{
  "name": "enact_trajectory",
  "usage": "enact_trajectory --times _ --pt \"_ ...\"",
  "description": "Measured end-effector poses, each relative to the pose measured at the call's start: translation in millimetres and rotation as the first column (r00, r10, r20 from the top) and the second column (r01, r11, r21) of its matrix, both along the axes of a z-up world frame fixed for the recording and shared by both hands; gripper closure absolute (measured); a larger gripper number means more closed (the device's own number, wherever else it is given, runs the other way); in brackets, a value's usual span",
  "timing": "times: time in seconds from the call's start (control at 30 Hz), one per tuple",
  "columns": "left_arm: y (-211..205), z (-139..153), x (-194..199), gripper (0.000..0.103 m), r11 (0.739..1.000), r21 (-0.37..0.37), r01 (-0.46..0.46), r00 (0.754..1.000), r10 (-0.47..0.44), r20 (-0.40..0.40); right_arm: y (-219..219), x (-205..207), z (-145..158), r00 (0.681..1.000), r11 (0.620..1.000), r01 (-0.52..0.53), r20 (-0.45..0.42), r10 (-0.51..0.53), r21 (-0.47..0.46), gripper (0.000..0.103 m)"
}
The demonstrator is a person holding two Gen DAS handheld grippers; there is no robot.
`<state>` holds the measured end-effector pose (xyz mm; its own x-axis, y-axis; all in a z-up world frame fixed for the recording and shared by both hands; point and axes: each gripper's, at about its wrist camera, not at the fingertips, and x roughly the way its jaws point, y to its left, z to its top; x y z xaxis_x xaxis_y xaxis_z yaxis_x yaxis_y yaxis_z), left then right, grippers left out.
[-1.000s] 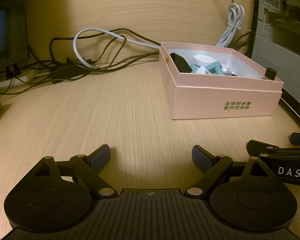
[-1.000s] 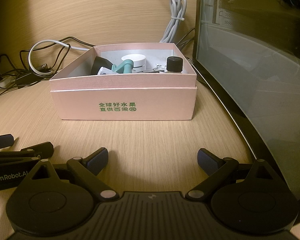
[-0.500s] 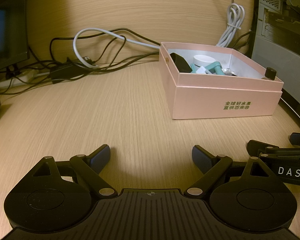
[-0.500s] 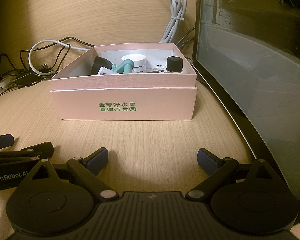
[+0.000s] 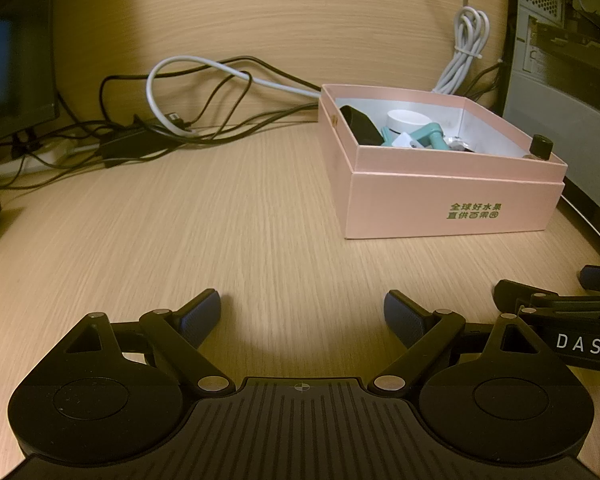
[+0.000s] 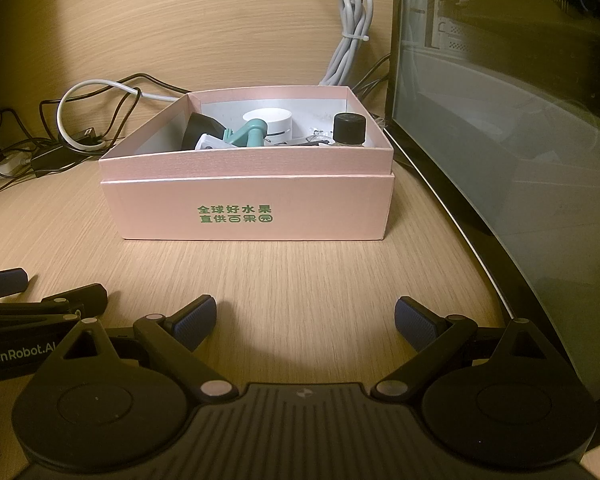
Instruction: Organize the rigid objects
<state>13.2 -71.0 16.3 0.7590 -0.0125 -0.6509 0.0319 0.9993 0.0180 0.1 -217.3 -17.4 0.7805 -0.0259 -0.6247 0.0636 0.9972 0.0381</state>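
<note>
A pink cardboard box [image 6: 248, 208] with green print stands on the wooden desk, seen also in the left wrist view as the pink box [image 5: 452, 208]. Inside lie a white round jar [image 6: 270, 120], a teal plastic piece [image 6: 250, 134], a black object [image 6: 202, 130] and a small bottle with a black cap [image 6: 349, 130]. My right gripper [image 6: 306, 318] rests low on the desk in front of the box, open and empty. My left gripper [image 5: 302, 314] sits open and empty to the box's left front. Each gripper shows at the other view's edge.
A tangle of black and white cables [image 5: 188, 112] lies along the back wall, with a coiled grey cable [image 6: 350, 40] behind the box. A computer case with a glass side [image 6: 512, 140] stands close on the right. A dark monitor [image 5: 16, 52] is at the far left.
</note>
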Motion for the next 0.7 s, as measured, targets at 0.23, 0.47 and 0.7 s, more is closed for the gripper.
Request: enact_trajectory --times 0.23,0.47,0.7 --pt "-0.2 0.5 -1.1 0.01 1.0 -0.002 -0.007 1.0 0.007 -0.001 -0.3 -0.1 0.2 1.0 1.0 0.0 0.0 0.0 0.0 0.007" --pt "-0.4 0.7 -1.0 0.01 1.0 -0.002 -0.008 1.0 0.008 -0.001 0.0 0.1 0.4 1.0 1.0 0.0 0.0 0.0 0.0 0.007" --pt "-0.1 0.7 -1.2 0.01 1.0 -0.003 -0.006 1.0 0.006 -0.001 -0.1 -0.2 0.6 1.0 1.0 0.0 -0.001 0.0 0.0 0.007"
